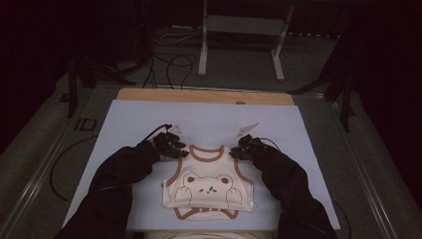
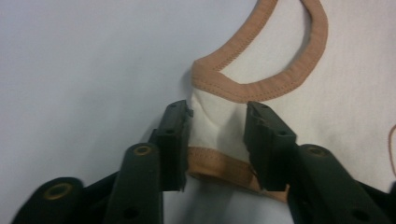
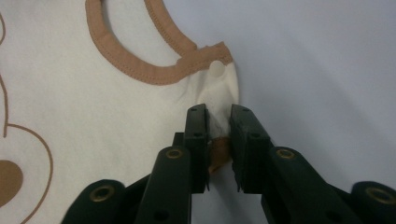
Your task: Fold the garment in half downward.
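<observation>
The high view is dim and underexposed: the surroundings sink into near-black, and only the pale desk (image 1: 149, 124) catches soft, even light, perhaps from overhead. Shadows are faint and there is no glare. Both gripper views are brighter but slightly soft, with the nearest black parts blurred.
</observation>
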The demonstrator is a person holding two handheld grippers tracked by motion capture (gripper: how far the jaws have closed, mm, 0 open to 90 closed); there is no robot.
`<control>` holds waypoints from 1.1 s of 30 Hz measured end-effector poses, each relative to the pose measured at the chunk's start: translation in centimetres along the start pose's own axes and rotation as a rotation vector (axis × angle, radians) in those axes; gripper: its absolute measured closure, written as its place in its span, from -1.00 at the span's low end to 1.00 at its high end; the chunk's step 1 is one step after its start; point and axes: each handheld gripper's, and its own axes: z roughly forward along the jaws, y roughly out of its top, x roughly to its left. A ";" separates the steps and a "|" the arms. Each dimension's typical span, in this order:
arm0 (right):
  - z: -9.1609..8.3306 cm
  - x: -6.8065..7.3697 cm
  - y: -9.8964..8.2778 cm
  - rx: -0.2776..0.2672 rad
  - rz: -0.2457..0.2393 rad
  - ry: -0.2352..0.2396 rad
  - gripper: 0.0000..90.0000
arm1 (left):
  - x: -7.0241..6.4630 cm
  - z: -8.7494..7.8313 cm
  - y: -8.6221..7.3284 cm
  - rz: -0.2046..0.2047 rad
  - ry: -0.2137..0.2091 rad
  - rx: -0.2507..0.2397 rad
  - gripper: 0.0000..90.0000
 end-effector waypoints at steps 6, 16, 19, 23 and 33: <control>0.0 0.2 0.2 0.012 0.001 -0.006 0.80 | 0.1 0.0 0.1 -0.017 -0.033 0.002 0.79; -0.1 0.2 0.3 0.021 -0.008 0.000 0.82 | 0.0 0.0 0.0 -0.005 -0.044 -0.015 0.93; -0.7 0.0 0.6 0.001 -0.003 -0.003 0.82 | 0.0 -0.5 0.2 0.004 -0.030 -0.029 0.94; -1.2 0.0 0.9 -0.012 -0.014 -0.017 0.82 | 0.0 -1.1 0.6 0.012 -0.015 -0.049 0.94; -2.6 -0.3 2.4 -0.046 -0.031 -0.032 0.82 | -0.1 -2.6 1.8 0.036 0.006 -0.103 0.94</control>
